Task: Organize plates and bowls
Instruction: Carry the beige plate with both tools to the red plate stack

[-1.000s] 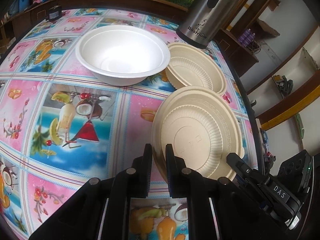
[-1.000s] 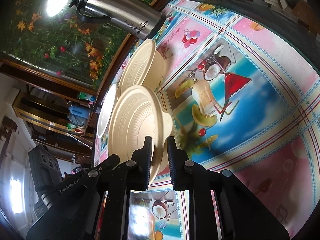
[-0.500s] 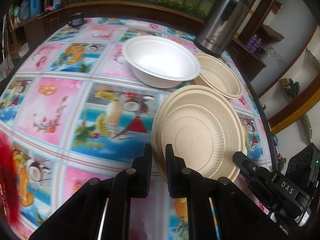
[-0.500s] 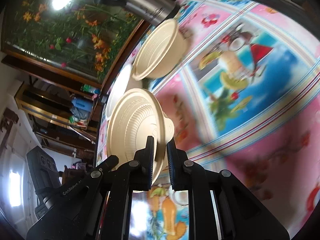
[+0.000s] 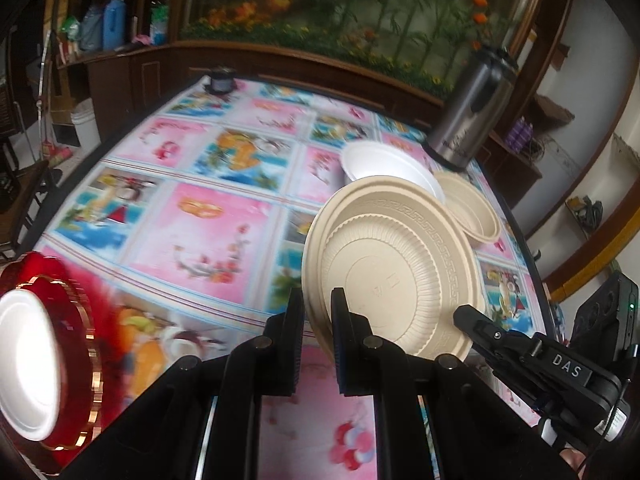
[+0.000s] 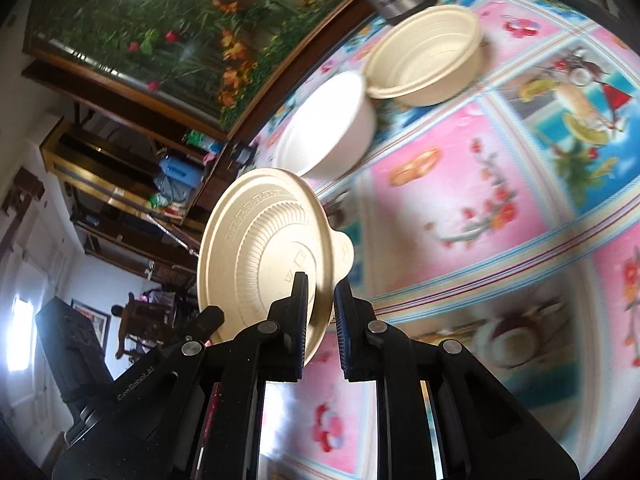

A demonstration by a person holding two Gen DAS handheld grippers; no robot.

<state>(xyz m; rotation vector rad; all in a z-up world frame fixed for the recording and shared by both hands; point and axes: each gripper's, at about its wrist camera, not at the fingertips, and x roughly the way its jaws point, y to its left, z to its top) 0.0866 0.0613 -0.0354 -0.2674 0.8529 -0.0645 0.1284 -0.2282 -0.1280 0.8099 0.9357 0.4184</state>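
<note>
A beige ribbed plate (image 5: 392, 272) is held on edge above the table by both grippers, one on each side of its rim. My left gripper (image 5: 318, 312) is shut on its left rim. My right gripper (image 6: 320, 296) is shut on the opposite rim of the same plate (image 6: 264, 252). A white bowl (image 5: 384, 166) and a beige bowl (image 5: 468, 208) stand on the table behind it; they also show in the right wrist view, the white bowl (image 6: 328, 120) and the beige bowl (image 6: 428, 54). A red plate (image 5: 80, 320) with a white dish (image 5: 24, 364) on it lies at the near left.
A steel thermos jug (image 5: 472, 116) stands at the table's far right corner behind the bowls. The table (image 5: 208, 184) has a colourful patterned cloth. A small dark object (image 5: 220, 80) sits at the far edge. Wooden cabinets line the wall behind.
Both grippers have lifted the beige plate and carried it back and leftward, away from the bowls. The red plate with the white dish has come into the left wrist view.
</note>
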